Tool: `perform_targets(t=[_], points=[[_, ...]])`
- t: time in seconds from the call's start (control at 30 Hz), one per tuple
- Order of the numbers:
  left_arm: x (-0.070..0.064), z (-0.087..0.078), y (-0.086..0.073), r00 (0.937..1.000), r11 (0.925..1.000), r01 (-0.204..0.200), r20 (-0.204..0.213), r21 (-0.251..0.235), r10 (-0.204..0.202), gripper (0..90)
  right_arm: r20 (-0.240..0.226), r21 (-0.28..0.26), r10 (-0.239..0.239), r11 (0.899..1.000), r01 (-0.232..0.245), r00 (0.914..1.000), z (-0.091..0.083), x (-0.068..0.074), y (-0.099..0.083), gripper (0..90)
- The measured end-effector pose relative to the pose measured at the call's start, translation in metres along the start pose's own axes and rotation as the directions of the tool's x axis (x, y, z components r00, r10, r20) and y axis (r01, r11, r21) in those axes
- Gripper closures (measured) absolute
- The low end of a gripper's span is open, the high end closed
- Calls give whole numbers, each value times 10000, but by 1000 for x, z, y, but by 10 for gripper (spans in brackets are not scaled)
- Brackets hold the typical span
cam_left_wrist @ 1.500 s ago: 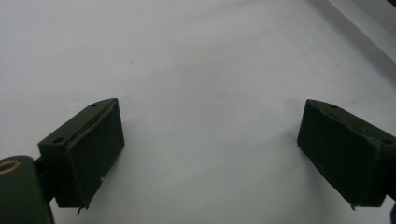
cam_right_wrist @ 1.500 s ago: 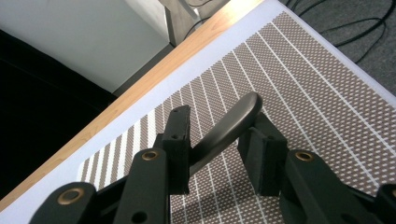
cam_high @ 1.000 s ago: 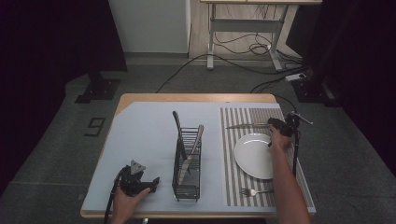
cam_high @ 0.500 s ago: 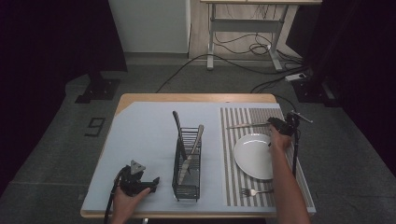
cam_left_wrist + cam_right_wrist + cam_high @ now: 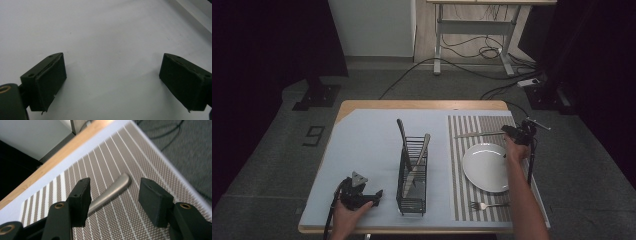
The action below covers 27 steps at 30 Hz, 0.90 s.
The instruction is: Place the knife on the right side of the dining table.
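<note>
Here the right gripper (image 5: 515,134) hangs over the far end of the striped mat (image 5: 458,200), its jaws spread apart with nothing between them. The knife (image 5: 477,134) lies flat on that mat, beyond the far rim of the white plate (image 5: 484,167), with its handle end pointing toward the right gripper. In the right gripper view the rounded metal handle (image 5: 112,191) lies on the mat beneath and between the two open jaws of the right gripper (image 5: 113,197), closer to the left jaw, which hides part of its length; neither jaw touches it. The mat's far edge and the wooden edge of the table (image 5: 62,157) run just beyond the handle.

On the near side of the plate, a fork (image 5: 487,205) lies on the mat close to the table's front edge. Left of the mat stands a black wire rack (image 5: 413,172) with two utensils leaning in it.

The left gripper (image 5: 357,192) rests on the table to the left of the rack, well apart from the knife. In the left gripper view its jaws stand wide apart over the bare pale table (image 5: 107,37), holding nothing.
</note>
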<state>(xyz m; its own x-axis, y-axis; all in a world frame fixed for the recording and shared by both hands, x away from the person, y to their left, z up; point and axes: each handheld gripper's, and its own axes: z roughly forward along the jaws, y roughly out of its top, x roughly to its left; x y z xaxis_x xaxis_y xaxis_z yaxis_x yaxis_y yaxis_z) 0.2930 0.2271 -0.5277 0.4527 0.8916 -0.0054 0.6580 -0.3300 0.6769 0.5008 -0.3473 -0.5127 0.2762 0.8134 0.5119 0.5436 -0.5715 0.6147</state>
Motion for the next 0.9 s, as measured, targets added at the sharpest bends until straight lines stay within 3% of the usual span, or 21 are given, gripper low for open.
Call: perform_targets(t=[0.07,0.17,0.23,0.3,0.4,0.57,0.67,0.73,0.8,0.9], points=[[0,0,0,10000,10000,6,0,0,-6,66,-275,-185,-493,9986,488,9984,-5,2,5,422],[0,0,0,10000,10000,0,2,2,0,66,-468,-74,-788,9969,786,9958,-4,2,7,421],[0,0,0,10000,10000,11,5,3,-11,66,-512,96,-820,9965,826,9953,-2,3,7,420],[0,0,0,10000,10000,8,12,5,-8,65,-415,439,-1276,9906,1294,9910,3,7,8,416],[0,0,0,10000,10000,10,10,6,-10,66,-294,415,-1749,9835,1761,9841,8,12,11,417],[0,0,0,10000,10000,9,13,5,-9,66,-208,727,-2114,9745,2124,9772,17,18,13,418],[0,0,0,10000,10000,10,11,4,-10,66,-661,726,-2419,9664,2464,9681,25,24,13,420],[0,0,0,10000,10000,16,19,1,-16,66,-661,937,-2438,9639,2493,9676,28,26,12,415],[0,0,0,10000,10000,13,19,3,-13,65,-577,1294,-2810,9494,2863,9580,38,32,10,416],[0,0,0,10000,10000,12,23,5,-12,66,-506,1338,-3247,9350,3286,9445,44,38,7,417]])
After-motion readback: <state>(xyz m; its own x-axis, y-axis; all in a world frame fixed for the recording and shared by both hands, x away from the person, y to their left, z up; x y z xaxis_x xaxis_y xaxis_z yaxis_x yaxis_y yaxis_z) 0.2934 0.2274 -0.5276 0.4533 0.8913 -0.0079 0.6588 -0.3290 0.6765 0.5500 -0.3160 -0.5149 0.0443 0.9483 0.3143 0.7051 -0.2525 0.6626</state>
